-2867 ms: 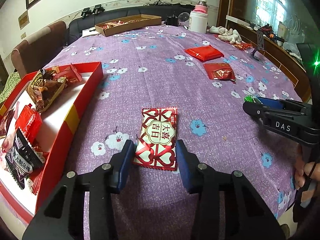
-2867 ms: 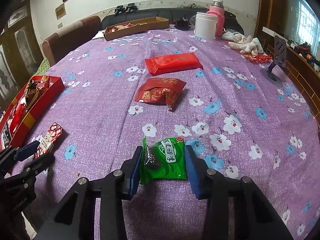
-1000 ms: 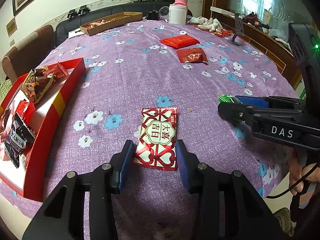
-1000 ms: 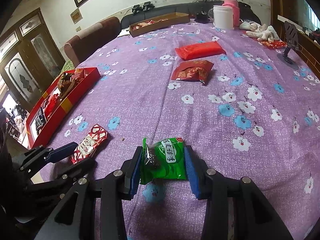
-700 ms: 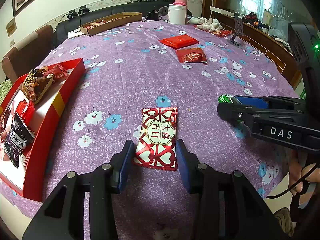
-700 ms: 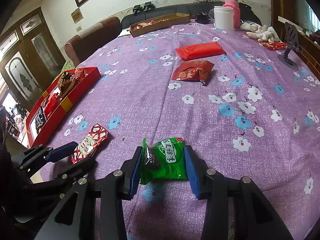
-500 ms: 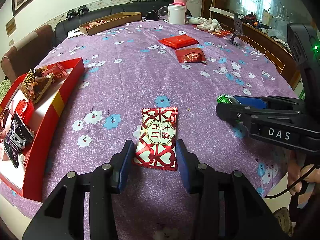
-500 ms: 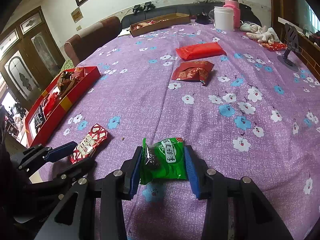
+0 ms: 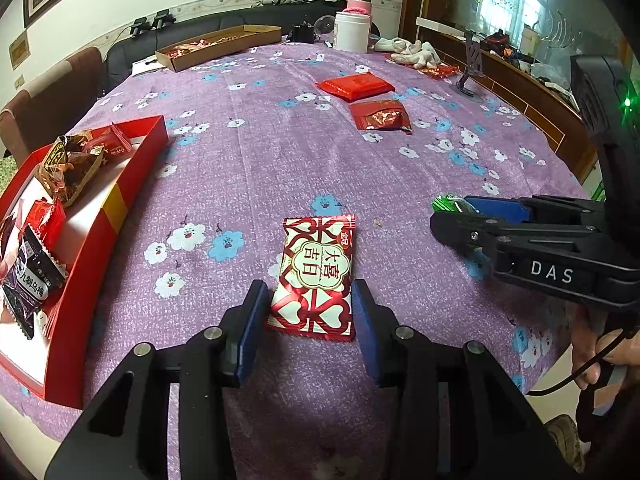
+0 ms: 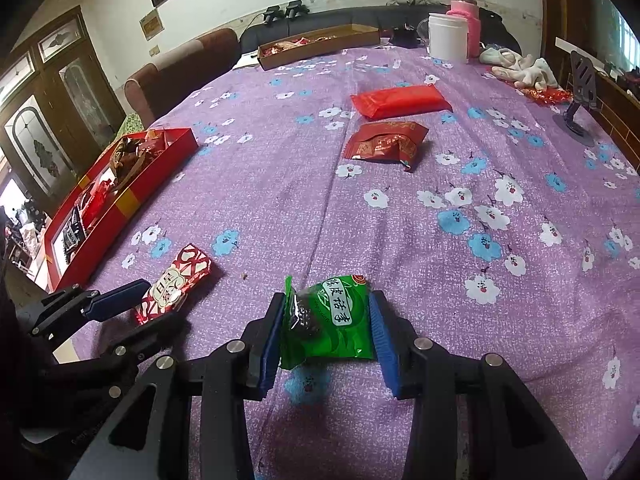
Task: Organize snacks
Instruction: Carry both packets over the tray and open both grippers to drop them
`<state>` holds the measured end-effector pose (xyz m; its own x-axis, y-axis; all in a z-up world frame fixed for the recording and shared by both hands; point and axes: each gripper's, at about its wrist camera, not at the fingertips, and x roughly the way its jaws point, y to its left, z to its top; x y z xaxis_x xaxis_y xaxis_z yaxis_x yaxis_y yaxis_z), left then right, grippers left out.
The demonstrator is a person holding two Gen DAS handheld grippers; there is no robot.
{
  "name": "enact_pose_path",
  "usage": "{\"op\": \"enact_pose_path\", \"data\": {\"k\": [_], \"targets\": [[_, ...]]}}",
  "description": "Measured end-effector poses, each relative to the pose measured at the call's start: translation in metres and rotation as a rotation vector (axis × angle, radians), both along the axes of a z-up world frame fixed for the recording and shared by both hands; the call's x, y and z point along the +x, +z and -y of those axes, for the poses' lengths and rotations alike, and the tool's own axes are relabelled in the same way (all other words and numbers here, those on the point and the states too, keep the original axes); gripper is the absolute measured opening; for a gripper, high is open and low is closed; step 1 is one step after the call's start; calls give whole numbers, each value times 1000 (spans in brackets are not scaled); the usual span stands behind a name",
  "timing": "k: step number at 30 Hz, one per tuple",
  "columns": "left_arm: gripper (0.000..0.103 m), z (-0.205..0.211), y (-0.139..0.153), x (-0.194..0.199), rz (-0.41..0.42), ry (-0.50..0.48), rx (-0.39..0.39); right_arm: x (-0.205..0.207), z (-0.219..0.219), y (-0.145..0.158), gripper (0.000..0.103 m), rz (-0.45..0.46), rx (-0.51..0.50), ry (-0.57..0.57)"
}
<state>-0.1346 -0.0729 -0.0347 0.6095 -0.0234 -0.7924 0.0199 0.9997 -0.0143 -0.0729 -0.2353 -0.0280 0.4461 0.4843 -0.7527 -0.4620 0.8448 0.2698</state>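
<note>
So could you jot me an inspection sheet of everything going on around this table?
Surface: purple flowered tablecloth, no spills seen.
Job's things: red-and-white packet in the left gripper; green packet in the right gripper; two red packets loose mid-table; red tray part-filled with snacks.
Clutter: cardboard box, white tub, pink bottle, cloth heap, phone stand.
Grippers: both shut on their packets.
Cables: one thin cord by a hand.
Surroundings: chairs, sofa, framed picture, window.
</note>
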Motion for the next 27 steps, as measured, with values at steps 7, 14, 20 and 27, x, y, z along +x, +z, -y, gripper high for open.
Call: {"op": "enact_pose_path", "data": {"k": [7,14,20,27], "targets": [[41,-27,22,-1,59,35,-22,15,-12,6,42,-56,12,20],[41,-92,57,-3,142,164,-9,29,-84,44,41,6,31,150],[41,-160,77,-7,196,335,57,35,-166,95,41,111,122,265],[66,-227,72,-5,179,562,84,27,-230,127,69,195,332,384]]}}
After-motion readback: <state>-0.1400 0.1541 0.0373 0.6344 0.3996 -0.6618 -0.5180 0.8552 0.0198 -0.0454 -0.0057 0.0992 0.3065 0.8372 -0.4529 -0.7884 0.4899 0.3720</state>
